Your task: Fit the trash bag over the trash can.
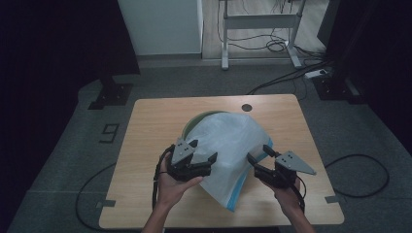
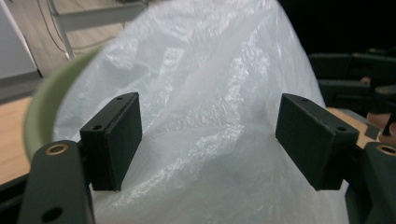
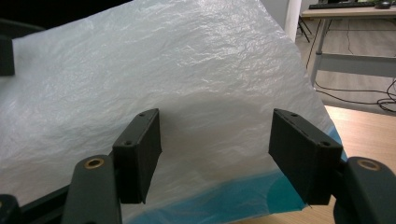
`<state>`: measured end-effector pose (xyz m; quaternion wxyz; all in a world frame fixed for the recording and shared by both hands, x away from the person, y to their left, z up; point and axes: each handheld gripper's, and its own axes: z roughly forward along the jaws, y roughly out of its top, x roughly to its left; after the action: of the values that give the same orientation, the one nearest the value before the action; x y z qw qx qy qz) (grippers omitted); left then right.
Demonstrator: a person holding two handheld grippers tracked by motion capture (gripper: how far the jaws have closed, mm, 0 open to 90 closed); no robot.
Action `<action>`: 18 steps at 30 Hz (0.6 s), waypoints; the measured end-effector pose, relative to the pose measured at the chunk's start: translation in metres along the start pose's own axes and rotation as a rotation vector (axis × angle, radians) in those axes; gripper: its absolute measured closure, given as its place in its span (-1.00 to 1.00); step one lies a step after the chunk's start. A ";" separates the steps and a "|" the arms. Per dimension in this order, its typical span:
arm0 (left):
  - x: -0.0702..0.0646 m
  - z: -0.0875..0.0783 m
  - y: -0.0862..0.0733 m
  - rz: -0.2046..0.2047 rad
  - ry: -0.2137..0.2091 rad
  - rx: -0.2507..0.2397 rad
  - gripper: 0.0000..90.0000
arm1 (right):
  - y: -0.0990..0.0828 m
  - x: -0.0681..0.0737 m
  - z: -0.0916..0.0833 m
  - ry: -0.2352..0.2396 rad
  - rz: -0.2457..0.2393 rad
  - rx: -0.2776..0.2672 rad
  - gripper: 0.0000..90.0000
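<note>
floor marking (image 1: 111,132): one dark taped figure, reads "9", on grey carpet left of table (image 1: 145,145).

left gripper (image 1: 206,151) open, right gripper (image 1: 257,154) open

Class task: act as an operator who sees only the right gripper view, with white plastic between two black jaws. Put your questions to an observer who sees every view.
Operator: What is the plastic draped over?
Observer: The plastic bag lies over a green bowl; its rim shows at the bag's far left edge.
Operator: Is my right gripper gripping?
Observer: No. The right gripper is open, and the high view shows it at the bag's right edge.
Operator: And the other one?
Observer: The left gripper is open too, at the bag's left side, nothing clamped.
</note>
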<state>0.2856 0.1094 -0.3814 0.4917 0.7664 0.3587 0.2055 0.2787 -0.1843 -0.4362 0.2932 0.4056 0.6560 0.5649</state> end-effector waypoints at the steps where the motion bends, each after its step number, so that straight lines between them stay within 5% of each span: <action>1: 0.000 0.001 -0.002 0.003 -0.003 0.010 -0.49 | 0.000 0.000 0.000 0.000 0.001 0.000 -0.26; 9: -0.001 0.003 -0.011 -0.002 -0.034 0.002 -0.08 | -0.001 0.000 -0.002 -0.003 0.005 -0.005 -0.25; 18: 0.002 0.002 -0.015 0.001 -0.083 -0.027 0.67 | -0.003 -0.002 -0.004 -0.008 0.013 -0.009 -0.25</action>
<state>0.2829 0.1136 -0.3952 0.5164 0.7678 0.3345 0.1785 0.2760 -0.1884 -0.4381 0.2938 0.4110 0.6497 0.5680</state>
